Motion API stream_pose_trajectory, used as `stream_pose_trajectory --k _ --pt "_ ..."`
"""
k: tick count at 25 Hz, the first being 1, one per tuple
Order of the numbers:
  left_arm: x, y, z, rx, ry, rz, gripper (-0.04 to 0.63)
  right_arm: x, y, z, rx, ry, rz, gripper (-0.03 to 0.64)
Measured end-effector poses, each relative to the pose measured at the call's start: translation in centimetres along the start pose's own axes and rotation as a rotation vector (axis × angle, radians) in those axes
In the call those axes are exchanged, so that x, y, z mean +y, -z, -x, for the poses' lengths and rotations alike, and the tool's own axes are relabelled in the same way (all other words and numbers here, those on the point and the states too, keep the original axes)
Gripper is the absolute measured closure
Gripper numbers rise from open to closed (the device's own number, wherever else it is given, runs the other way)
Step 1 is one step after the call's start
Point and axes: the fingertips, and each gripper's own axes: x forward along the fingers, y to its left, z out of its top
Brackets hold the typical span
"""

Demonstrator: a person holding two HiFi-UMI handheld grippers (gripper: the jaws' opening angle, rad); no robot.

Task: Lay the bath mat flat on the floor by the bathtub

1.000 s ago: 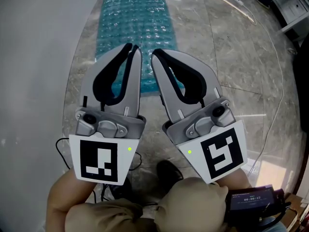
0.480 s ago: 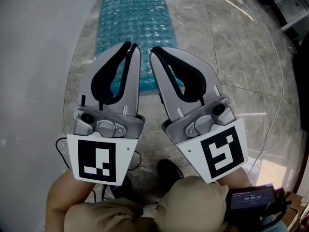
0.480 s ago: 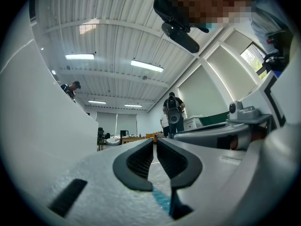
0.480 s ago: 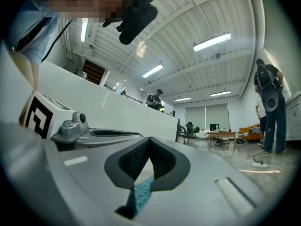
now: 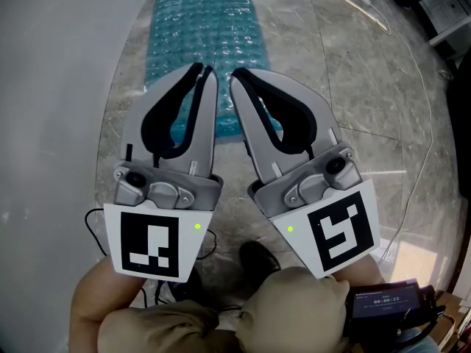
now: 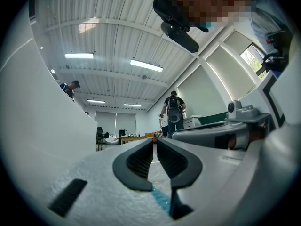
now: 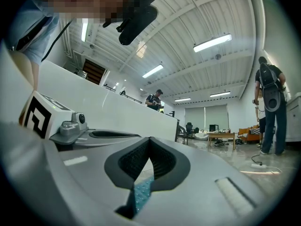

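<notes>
Nothing has shifted in the last second; the left gripper (image 5: pixel 202 70) and right gripper (image 5: pixel 237 76) hang side by side, both closed and holding nothing; the teal bath mat (image 5: pixel 199 28) lies spread flat on the floor (image 5: pixel 353 87) at twelve o'clock, the white bathtub (image 5: pixel 51 87) along its nine o'clock edge; the job looks done.

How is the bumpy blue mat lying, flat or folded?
Flat: the bumpy teal bath mat lies stretched out on the grey stone floor; its near end is hidden.
</notes>
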Motion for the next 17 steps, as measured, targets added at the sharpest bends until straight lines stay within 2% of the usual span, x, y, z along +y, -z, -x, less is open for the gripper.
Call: stream_pose_trajectory --k 17 --pt "-0.07 -0.07 -0.04 -0.003 0.005 0.003 0.560 -0.03 0.00 -0.09 -0.002 0.001 0.006 0.609"
